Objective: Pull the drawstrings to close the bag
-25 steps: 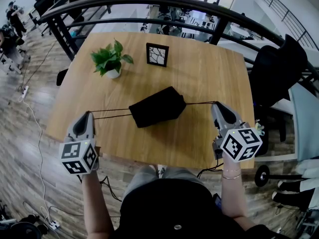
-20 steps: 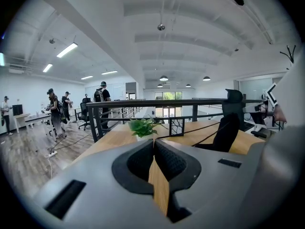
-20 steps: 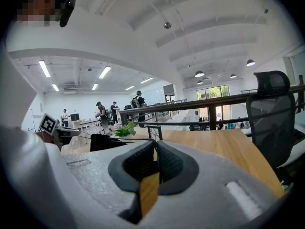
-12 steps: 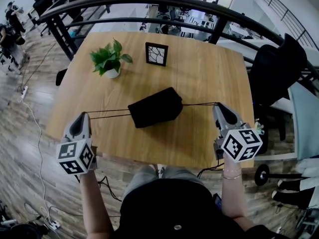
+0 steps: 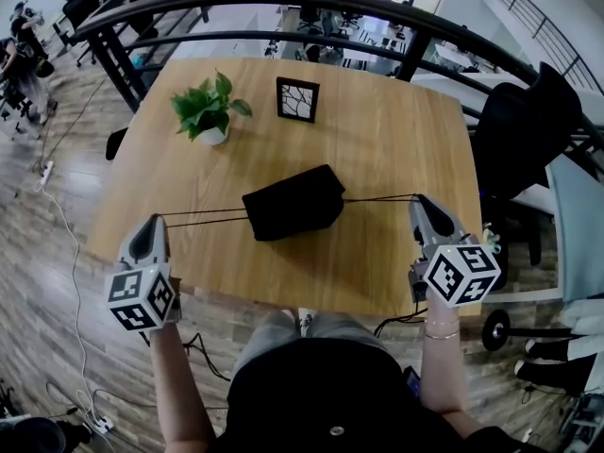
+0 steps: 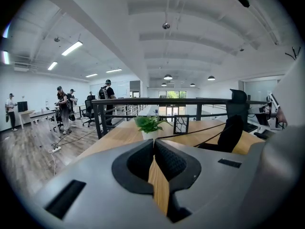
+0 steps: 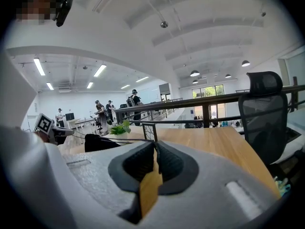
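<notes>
Bag (image 5: 291, 203) between left tongs (image 5: 154, 220) and right tongs (image 5: 422, 200)

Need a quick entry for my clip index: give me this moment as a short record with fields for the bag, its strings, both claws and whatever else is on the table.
bag: black bag, lying mid-table on the wooden table
left strings: taut, running from bag to left claw
right strings: taut, running from bag to right claw
left claw: shut on left strings, near the table's front left corner
right claw: shut on right strings, near the table's right side
also on table: potted plant and framed picture, at the far side, apart from the bag
</notes>
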Available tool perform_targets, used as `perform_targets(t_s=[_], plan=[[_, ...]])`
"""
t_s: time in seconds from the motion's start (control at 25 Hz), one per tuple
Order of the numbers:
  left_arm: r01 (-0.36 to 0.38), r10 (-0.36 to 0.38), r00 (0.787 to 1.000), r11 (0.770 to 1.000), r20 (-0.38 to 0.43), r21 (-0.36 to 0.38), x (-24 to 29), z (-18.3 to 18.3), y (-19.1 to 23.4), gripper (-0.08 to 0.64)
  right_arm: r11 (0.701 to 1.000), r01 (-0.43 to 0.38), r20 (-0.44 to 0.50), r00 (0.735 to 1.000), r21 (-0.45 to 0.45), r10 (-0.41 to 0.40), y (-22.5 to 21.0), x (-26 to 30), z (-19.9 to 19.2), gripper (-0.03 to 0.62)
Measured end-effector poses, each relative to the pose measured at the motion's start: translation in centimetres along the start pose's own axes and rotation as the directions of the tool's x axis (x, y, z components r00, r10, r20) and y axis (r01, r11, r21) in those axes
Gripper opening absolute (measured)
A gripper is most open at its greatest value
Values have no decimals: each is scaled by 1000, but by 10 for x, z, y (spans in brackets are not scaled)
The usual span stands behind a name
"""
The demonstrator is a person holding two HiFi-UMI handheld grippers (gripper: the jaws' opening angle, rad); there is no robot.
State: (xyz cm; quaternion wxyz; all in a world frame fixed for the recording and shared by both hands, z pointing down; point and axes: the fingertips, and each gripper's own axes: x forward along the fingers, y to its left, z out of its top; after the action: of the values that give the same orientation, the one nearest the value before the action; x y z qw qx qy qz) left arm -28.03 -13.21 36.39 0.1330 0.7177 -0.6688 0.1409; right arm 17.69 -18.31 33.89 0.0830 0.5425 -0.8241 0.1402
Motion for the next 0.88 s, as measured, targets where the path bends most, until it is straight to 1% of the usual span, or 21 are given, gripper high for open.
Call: perform_targets(t_s=[0.2, 0.48, 0.68, 0.88], plan=[[-7, 6, 1000, 1000, -15, -20, -1, -8, 3, 25, 1000, -5, -8, 1000, 17, 6, 4, 1, -6, 18], [30, -32, 999, 999, -44, -40, -1, -20, -6, 25, 1000, -9, -32, 999, 28, 10, 6, -1, -17, 20], [71, -74, 995, 997, -74, -45, 3, -30, -19, 25, 999, -12, -57, 998, 40, 15, 7, -1, -30, 20], [129, -132, 984, 991, -115, -41, 9, -44, -40, 25, 998, -17, -94, 995, 53, 22, 10, -1, -45, 21]])
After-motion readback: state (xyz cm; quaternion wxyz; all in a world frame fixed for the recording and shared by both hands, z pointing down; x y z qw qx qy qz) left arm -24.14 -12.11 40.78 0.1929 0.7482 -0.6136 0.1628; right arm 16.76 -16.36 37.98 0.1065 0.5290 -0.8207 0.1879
